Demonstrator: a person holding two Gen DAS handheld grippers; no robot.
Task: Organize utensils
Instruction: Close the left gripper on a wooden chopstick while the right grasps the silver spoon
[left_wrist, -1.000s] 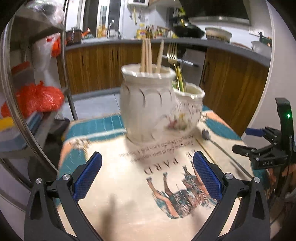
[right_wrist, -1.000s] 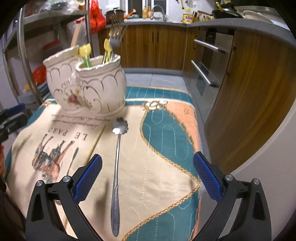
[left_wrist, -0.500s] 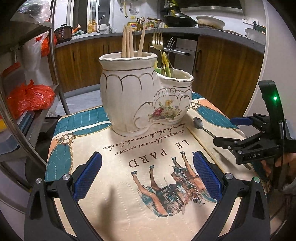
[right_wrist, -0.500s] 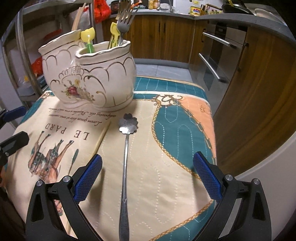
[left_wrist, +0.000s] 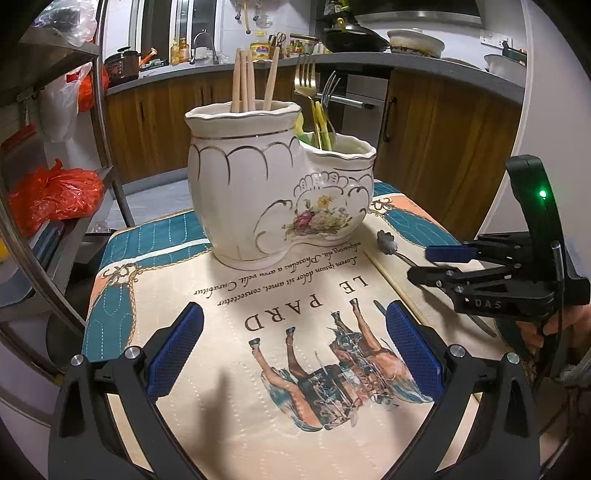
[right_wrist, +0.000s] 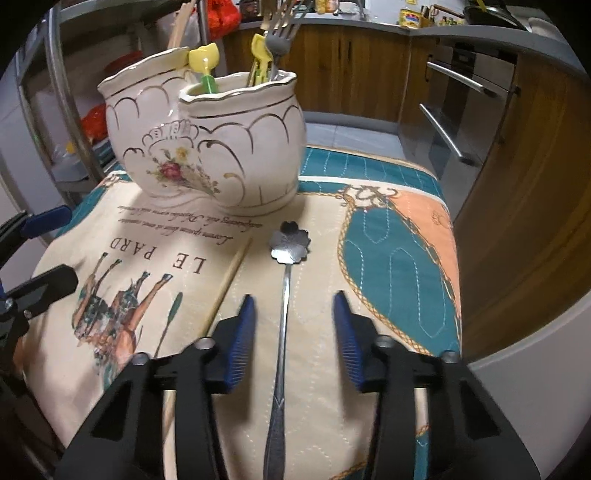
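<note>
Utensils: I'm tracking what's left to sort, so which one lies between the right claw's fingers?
The flower-bowled metal spoon lies flat between the right claw fingers; the loose chopstick lies outside them, to its left.

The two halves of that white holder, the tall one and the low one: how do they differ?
The tall half rises higher and holds wooden chopsticks; the low half holds forks and yellow-handled pieces. The flower painting sits mainly on the low half, while the tall half shows only gold scallops. Both are white ceramic with gold trim, joined in one holder.
</note>
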